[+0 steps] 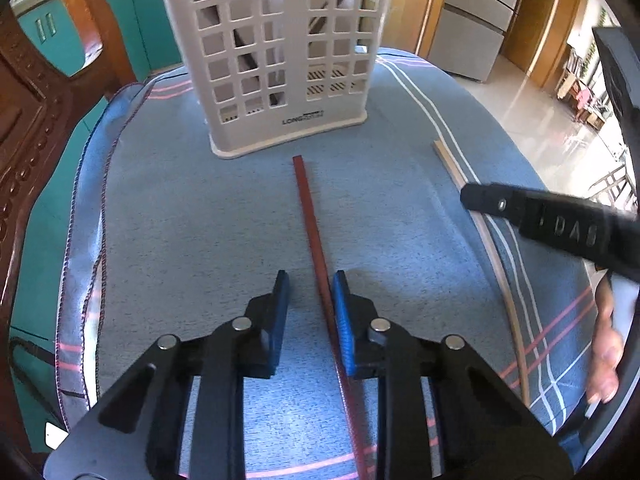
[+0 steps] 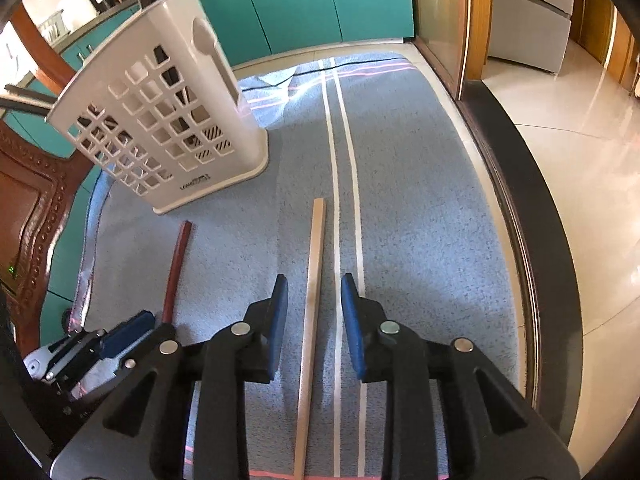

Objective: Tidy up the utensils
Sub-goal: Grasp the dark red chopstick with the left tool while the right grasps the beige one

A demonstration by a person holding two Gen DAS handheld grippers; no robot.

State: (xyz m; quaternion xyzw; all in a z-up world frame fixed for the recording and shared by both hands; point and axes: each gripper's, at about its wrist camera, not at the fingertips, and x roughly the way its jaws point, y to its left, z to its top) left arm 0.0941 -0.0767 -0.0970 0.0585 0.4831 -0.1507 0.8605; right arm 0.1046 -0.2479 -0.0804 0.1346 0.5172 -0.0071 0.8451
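A white slotted utensil basket (image 1: 280, 52) stands upright at the far side of the blue cloth; it also shows in the right wrist view (image 2: 160, 120), with dark utensils inside. A dark red chopstick (image 1: 316, 240) lies on the cloth, running between my left gripper's (image 1: 311, 280) open fingers, close to the right pad. A pale wooden chopstick (image 2: 312, 300) lies between my right gripper's (image 2: 314, 286) open fingers, touching neither pad. The red chopstick (image 2: 176, 272) and the left gripper (image 2: 120, 336) show at the left of the right wrist view.
The blue striped cloth (image 1: 180, 208) covers the table. A carved wooden chair (image 1: 24, 128) stands at the left. The table edge (image 2: 520, 260) runs along the right, with tiled floor (image 2: 592, 160) beyond. The right gripper's body (image 1: 560, 224) crosses the pale chopstick (image 1: 452, 164).
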